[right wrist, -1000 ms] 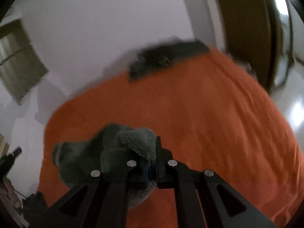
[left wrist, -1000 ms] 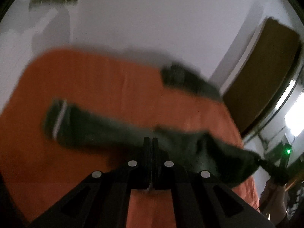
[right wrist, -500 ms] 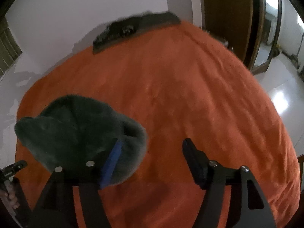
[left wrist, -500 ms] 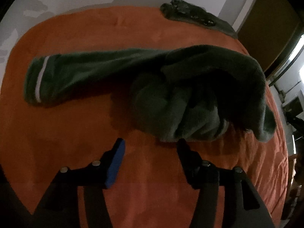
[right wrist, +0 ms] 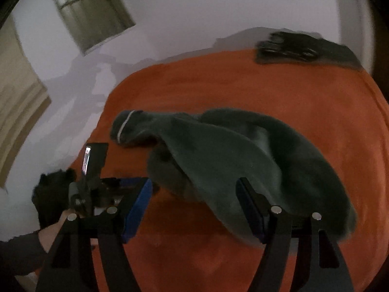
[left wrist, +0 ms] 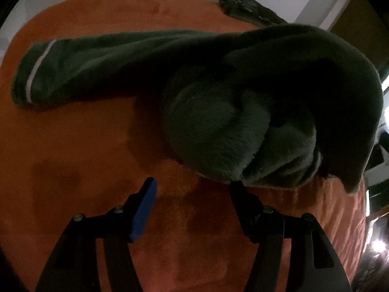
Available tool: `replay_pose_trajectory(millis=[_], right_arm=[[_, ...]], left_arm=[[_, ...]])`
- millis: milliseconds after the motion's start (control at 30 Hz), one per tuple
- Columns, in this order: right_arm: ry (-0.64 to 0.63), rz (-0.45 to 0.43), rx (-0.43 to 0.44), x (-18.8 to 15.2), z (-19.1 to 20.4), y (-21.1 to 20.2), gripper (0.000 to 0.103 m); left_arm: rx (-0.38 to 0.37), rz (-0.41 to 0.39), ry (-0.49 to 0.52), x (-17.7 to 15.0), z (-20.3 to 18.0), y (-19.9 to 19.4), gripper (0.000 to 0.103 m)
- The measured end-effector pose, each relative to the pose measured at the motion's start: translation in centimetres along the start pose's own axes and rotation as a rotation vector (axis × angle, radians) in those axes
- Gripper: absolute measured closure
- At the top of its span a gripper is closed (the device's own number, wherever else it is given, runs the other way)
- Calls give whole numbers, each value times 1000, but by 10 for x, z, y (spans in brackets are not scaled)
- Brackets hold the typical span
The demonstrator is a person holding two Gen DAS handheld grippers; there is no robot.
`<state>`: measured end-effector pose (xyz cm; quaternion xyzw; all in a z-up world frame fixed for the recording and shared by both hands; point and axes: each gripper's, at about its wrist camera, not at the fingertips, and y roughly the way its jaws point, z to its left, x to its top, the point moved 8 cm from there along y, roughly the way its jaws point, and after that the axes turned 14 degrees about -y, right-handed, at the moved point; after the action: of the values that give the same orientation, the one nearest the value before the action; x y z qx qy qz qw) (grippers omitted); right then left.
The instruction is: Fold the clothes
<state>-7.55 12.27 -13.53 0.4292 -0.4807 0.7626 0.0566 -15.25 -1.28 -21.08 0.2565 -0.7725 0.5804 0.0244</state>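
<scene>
A dark green fleece garment point(left wrist: 243, 102) lies bunched on the orange bed cover point(left wrist: 80, 160), with one sleeve and its pale cuff stripe point(left wrist: 39, 70) stretched to the left. My left gripper point(left wrist: 194, 189) is open just short of the garment's near edge; its right fingertip touches the fleece hem. In the right wrist view the same garment point(right wrist: 243, 155) lies across the middle, and my right gripper point(right wrist: 194, 189) stands open above its near part, holding nothing. The left gripper's body point(right wrist: 94, 170), held by a hand, shows at the lower left there.
A second dark folded garment point(left wrist: 250, 9) lies at the far edge of the bed by the white wall; it shows too in the right wrist view point(right wrist: 306, 48). A brown door point(left wrist: 364, 24) stands to the right. Bare orange cover point(right wrist: 243, 80) spreads beyond the garment.
Both grippers were shut on the green garment a second ago and have let it drop onto the bed. The right gripper has since swung left toward the heap.
</scene>
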Motion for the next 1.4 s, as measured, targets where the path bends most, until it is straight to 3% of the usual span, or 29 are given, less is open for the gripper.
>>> replay_pose_trajectory(millis=[100, 133, 200, 233, 267, 300, 333, 467, 567, 700, 800, 967, 1133, 1267, 1400], right_arm=[[-90, -44, 31, 26, 15, 36, 31], [-132, -34, 5, 30, 15, 50, 31], [-237, 31, -134, 40, 7, 81, 31], [-271, 64, -183, 44, 1, 93, 40], [-302, 96, -231, 48, -5, 105, 75], [-273, 99, -227, 52, -10, 108, 93], [-242, 101, -222, 56, -16, 110, 95], [-17, 14, -99, 72, -29, 82, 96], [13, -14, -16, 76, -16, 57, 96], [54, -27, 64, 75, 3, 16, 96], [38, -63, 85, 82, 16, -13, 96], [50, -180, 157, 105, 31, -81, 97], [141, -150, 26, 97, -36, -73, 97], [215, -125, -78, 90, -91, -67, 96], [355, 87, -175, 18, -158, -20, 84]], left_arm=[[-4, 5, -20, 0, 7, -3, 39], [-2, 5, -22, -1, 10, -5, 39], [2, 6, -27, -1, 15, -8, 39], [0, 5, -33, -2, 18, -10, 39], [-3, 4, -39, -2, 21, -12, 38], [-5, 3, -45, -3, 24, -15, 38], [-6, 1, -49, -3, 26, -17, 38], [-15, -6, -68, -3, 31, -23, 37], [-25, 15, -77, -6, 30, -18, 31], [-15, 53, -120, -13, 34, -7, 30], [-54, 47, -141, -17, 32, -17, 30], [-110, -28, -65, -18, 8, -63, 30], [-174, -108, -13, -8, -17, -110, 30], [-162, -100, 6, -6, -14, -100, 29], [-118, -63, 16, -3, -8, -69, 29]])
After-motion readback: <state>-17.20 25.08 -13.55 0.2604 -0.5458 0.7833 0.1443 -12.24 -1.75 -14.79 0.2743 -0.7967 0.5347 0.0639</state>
